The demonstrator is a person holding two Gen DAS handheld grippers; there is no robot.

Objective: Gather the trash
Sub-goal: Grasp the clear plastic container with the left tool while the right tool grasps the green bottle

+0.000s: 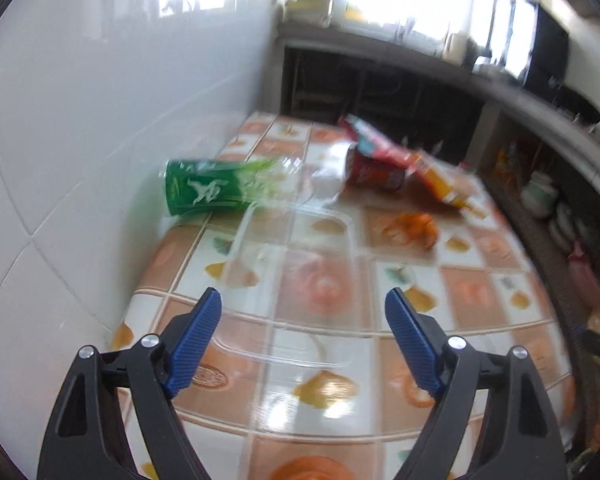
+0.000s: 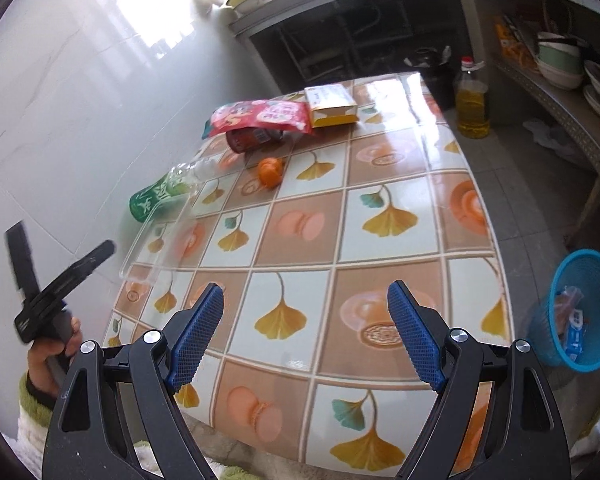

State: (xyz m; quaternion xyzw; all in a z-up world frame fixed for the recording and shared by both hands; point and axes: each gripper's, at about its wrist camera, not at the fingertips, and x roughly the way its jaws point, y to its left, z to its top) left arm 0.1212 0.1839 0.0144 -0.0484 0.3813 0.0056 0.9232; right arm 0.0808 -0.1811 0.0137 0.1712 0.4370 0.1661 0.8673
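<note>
Currently both tools are empty — left gripper (image 1: 303, 309) has its jaws apart over the clear plastic tray (image 1: 292, 236), pads not touching it; right gripper (image 2: 306, 304) is spread wide above the tiled table (image 2: 396, 184). Trash sits at the table's far side near the wall: green bottle (image 2: 152, 200) lying down, red can (image 2: 252, 138) under a red snack bag (image 2: 260, 115), yellow box (image 2: 332, 106), orange peel (image 2: 270, 171). Blue basket (image 2: 584, 312) is on the floor at right — wrappers inside.
</note>
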